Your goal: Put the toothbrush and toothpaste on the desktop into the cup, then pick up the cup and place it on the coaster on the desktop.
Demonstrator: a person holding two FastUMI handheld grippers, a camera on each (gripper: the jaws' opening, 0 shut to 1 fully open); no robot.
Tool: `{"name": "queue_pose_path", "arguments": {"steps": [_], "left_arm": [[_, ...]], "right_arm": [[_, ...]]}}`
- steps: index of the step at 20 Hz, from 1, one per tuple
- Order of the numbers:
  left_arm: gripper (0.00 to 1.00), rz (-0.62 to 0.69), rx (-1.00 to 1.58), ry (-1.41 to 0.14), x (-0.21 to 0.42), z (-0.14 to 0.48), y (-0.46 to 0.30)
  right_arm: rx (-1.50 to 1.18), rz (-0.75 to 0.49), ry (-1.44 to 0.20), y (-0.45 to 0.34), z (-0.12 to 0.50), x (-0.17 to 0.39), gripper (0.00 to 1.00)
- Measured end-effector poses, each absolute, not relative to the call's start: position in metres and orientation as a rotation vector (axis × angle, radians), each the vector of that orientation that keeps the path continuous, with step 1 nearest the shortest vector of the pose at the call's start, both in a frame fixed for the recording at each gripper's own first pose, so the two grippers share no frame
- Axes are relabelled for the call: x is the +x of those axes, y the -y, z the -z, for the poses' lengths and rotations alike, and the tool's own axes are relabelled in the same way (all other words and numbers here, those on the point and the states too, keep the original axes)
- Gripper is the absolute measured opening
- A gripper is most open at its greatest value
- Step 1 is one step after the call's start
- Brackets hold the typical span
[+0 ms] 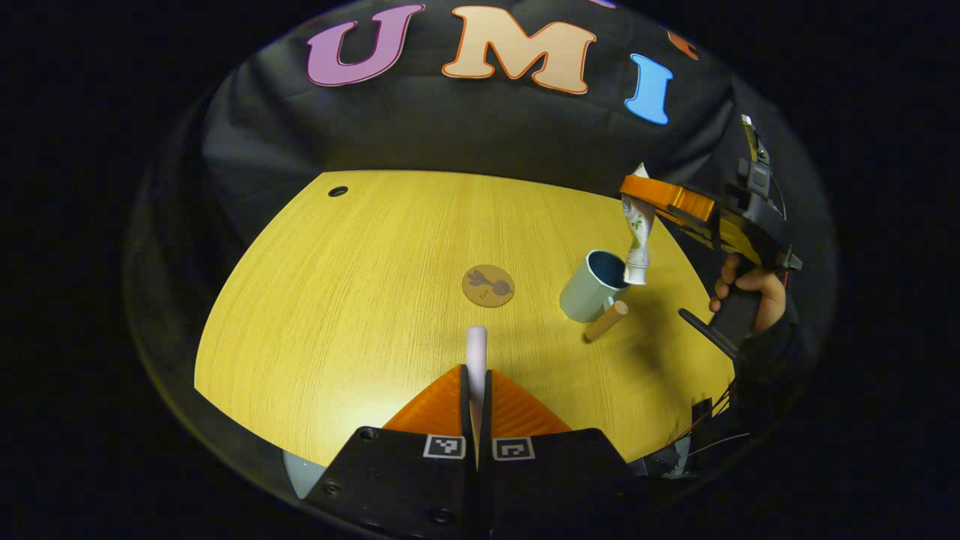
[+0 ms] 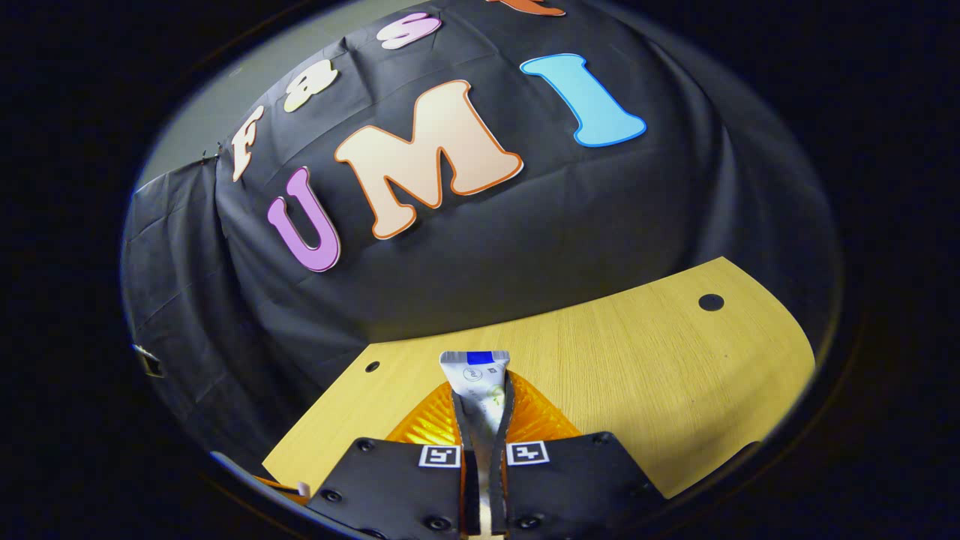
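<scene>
Two claws closed: left on toothbrush, right on toothpaste.

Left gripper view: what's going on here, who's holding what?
A person works two handheld grippers over a wooden desk. The right gripper is shut on the toothpaste, hanging it cap-down over the open cup. The left gripper is shut on a pale rod, apparently the toothbrush. The coaster sits bare beside the cup, and a wooden stick lies by its base.
</scene>
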State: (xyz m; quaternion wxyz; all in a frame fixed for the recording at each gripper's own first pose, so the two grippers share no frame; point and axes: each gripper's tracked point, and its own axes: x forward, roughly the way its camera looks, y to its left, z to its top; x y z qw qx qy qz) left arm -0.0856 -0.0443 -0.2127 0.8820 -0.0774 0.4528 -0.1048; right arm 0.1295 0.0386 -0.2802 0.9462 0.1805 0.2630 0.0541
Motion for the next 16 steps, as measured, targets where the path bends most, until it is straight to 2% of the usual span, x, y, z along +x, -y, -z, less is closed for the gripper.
{"name": "queue_pose_path", "arguments": {"steps": [8,10,13,15,16], "left_arm": [[0.00,0.180,-0.184,-0.921,-0.087,0.203,0.038],[0.00,0.186,-0.188,-0.907,-0.082,0.199,0.039],[0.00,0.211,-0.180,-0.886,-0.070,0.193,0.045],[0.00,0.232,-0.181,-0.877,-0.063,0.190,0.053],[0.00,0.244,-0.185,-0.867,-0.058,0.189,0.057]], "right_arm": [[0.292,-0.089,-0.570,-0.039,0.325,0.147,0.09],[0.283,-0.104,-0.572,-0.041,0.326,0.140,0.20],[0.285,-0.121,-0.571,-0.040,0.320,0.121,0.27],[0.289,-0.111,-0.557,-0.032,0.311,0.115,0.53],[0.294,-0.100,-0.549,-0.026,0.308,0.110,0.72]]}}
